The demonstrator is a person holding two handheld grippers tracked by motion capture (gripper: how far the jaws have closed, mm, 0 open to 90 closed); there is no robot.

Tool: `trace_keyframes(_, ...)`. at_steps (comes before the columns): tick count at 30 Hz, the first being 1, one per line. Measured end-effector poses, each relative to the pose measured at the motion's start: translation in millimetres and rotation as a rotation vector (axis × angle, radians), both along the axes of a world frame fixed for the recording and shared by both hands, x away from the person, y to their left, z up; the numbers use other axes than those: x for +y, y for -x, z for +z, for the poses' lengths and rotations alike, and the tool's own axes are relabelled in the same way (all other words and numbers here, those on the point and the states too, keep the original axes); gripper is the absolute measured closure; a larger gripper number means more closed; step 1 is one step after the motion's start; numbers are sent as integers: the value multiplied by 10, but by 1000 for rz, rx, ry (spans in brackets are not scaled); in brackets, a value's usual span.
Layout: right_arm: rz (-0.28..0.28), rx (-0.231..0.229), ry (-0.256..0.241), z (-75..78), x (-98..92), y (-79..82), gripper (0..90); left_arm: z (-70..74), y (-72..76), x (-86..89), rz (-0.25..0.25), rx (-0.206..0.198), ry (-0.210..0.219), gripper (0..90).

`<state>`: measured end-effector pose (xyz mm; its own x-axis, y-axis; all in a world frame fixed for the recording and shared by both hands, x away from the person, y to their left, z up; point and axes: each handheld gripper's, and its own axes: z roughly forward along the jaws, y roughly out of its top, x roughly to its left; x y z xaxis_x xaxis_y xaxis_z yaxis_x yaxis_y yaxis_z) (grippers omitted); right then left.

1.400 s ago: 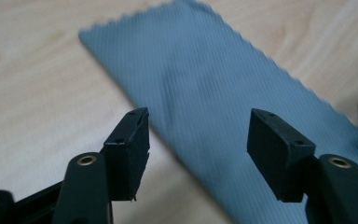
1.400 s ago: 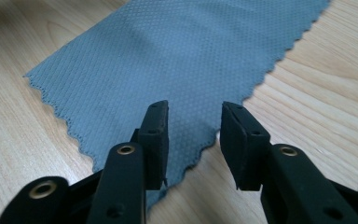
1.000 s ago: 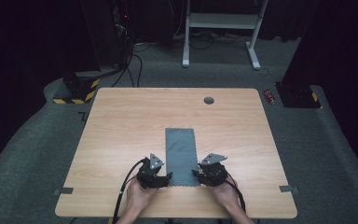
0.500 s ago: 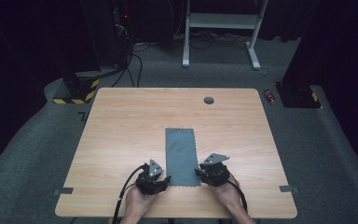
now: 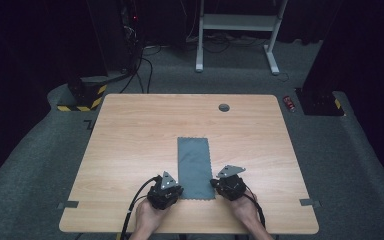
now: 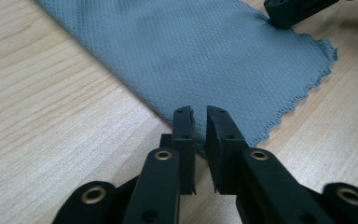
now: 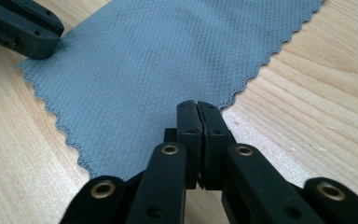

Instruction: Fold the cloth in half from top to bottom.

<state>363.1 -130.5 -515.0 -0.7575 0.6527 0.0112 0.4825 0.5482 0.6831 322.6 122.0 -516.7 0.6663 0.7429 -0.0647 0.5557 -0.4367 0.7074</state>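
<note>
A grey cloth (image 5: 195, 165) with zigzag edges lies flat on the wooden table (image 5: 130, 130), its long side running away from me. My left gripper (image 5: 178, 189) is at the cloth's near left corner. In the left gripper view its jaws (image 6: 199, 114) stand a narrow gap apart over the cloth's edge (image 6: 191, 51). My right gripper (image 5: 214, 184) is at the near right corner. In the right gripper view its jaws (image 7: 198, 105) are pressed together on the corner of the cloth (image 7: 144, 70), which runs in under them. Each gripper view shows the other gripper (image 6: 298, 9) (image 7: 23, 28) at the opposite corner.
A round cable hole (image 5: 224, 107) sits near the table's far edge. Tape strips (image 5: 69, 204) (image 5: 307, 202) mark the near corners. On the floor behind are a red can (image 5: 290, 102), cables and a white desk frame (image 5: 235, 30).
My left gripper has drawn back slightly toward the near edge. The right gripper and the cloth have barely moved.
</note>
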Motion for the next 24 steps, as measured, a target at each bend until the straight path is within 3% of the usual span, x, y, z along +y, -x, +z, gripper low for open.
trace_keyframes(12, 41, -5, 28, 16, 63, 125, 893, -9, 85, 118, -23, 21, 28, 886)
trace_keyframes(18, 68, 2, 27, 18, 101, 213, 893, 2, 185, 175, -31, 31, 20, 887)
trace_keyframes(24, 68, -11, 17, 13, 104, 229, 849, 17, 137, 194, -37, 53, 54, 820)
